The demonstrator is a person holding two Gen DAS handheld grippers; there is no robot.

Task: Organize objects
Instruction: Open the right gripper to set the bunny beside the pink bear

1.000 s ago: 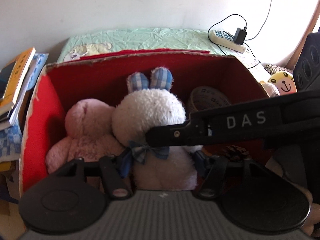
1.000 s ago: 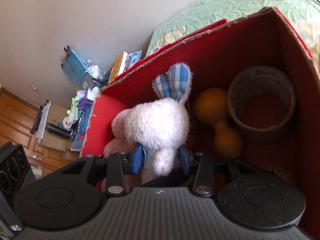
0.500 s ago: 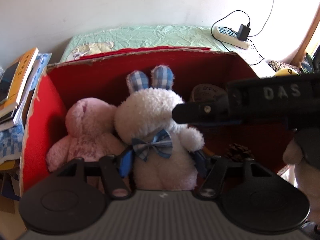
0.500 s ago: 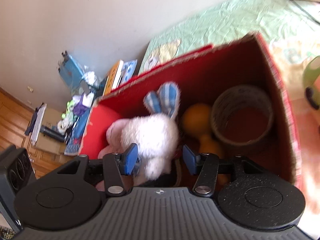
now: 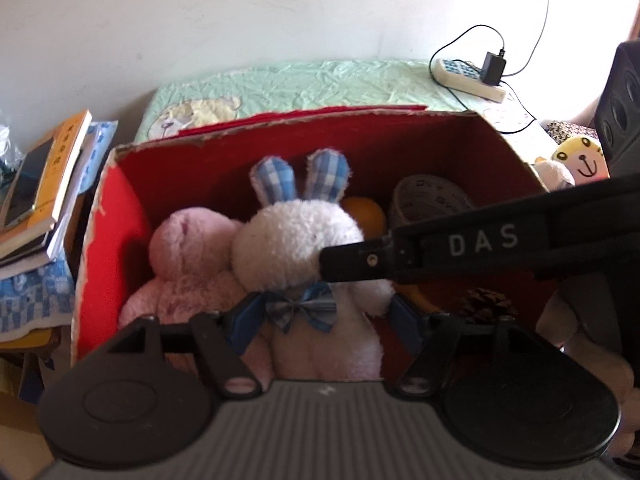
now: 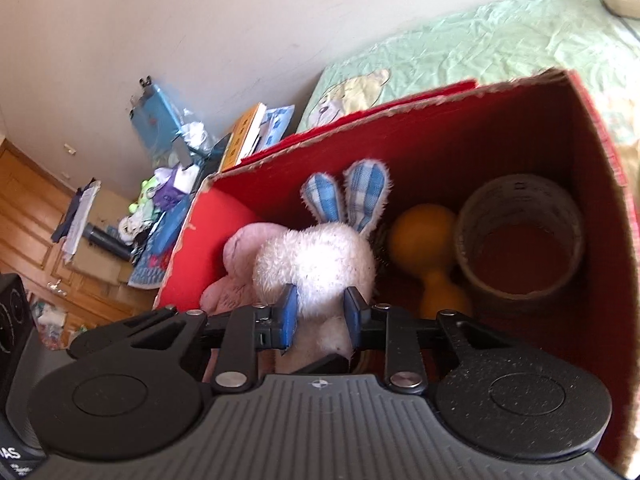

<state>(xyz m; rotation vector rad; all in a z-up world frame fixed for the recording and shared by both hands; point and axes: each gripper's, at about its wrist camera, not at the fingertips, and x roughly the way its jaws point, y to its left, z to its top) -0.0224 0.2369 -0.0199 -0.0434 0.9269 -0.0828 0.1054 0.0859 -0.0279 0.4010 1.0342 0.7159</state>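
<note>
I had the white rabbit (image 5: 298, 248) sitting upright in the red box (image 5: 120, 216), roughly in its middle, with the pink plush toy (image 5: 188, 264) pressed against it on the side nearer the books. My left tongs (image 5: 320, 322) straddled the rabbit's body just under its blue checked bow; their jaws were opening, the rabbit between them, and the blue pads stood at its sides without squeezing. My right tongs (image 6: 319, 314) were closing on the rabbit from the other side of the box, and their blue pads pinched its white fur at the base of the head.

Deeper in the box than the rabbit lay an orange dumbbell-shaped toy (image 6: 420, 236), and next to that a big roll of tape (image 6: 520, 236) against the end wall. A pine cone (image 5: 486, 304) rested on the box floor near the tape.

The box stood on a bed with a pale green sheet (image 5: 320, 84). A power strip (image 5: 468, 76) with a plugged-in charger lay on the sheet beyond the box, by the white wall. A stack of books (image 5: 44, 184) sat beside the box's end, and a yellow plush face (image 5: 580, 158) showed past its other end.
</note>
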